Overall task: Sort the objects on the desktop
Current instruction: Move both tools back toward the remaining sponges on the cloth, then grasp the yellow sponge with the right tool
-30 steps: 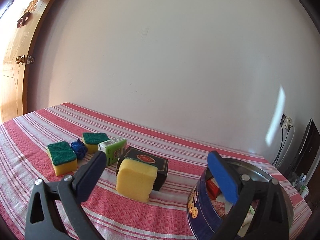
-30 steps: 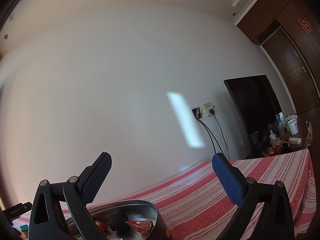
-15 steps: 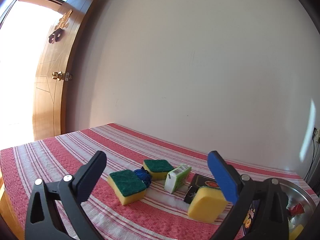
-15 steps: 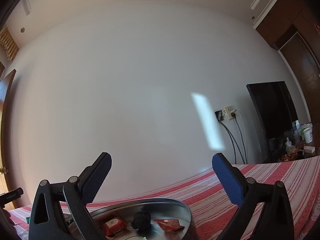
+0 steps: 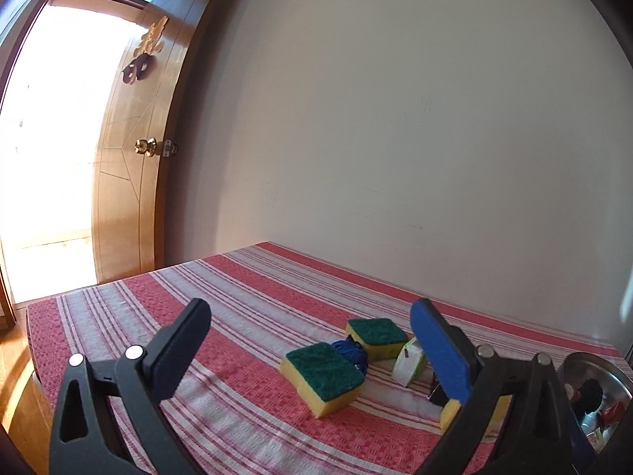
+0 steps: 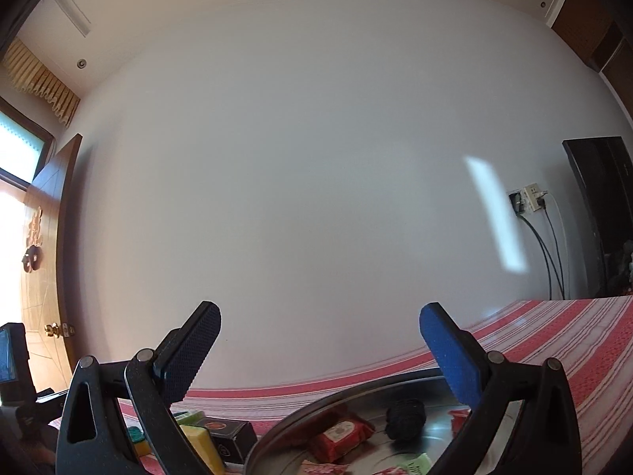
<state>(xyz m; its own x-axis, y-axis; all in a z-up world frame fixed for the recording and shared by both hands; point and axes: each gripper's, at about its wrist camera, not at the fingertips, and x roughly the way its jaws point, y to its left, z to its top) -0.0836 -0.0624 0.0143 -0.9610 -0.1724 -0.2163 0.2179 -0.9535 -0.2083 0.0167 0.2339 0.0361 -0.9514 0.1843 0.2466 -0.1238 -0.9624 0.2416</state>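
My left gripper (image 5: 310, 334) is open and empty above the striped cloth. Ahead of it lie a green-topped yellow sponge (image 5: 323, 372), a blue scrub ball (image 5: 350, 352), a second green-topped sponge (image 5: 376, 336) and a green and white carton (image 5: 409, 360). A plain yellow sponge (image 5: 449, 415) and a black box (image 5: 437, 394) are mostly hidden behind the right finger. My right gripper (image 6: 318, 330) is open and empty, raised over the steel bowl (image 6: 316, 415), which holds red packets (image 6: 342, 435) and a black ball (image 6: 405, 413).
The red striped tablecloth (image 5: 245, 297) covers the table up to a white wall. A wooden door (image 5: 134, 158) stands open at the left. Part of the steel bowl (image 5: 593, 364) shows at the right edge. A wall socket with cables (image 6: 532, 202) and a dark cabinet (image 6: 601, 206) are at the right.
The left gripper has swung left, so the sponges slid right in its view and the blue tin left it. The right gripper also turned left, bringing the bowl under it.
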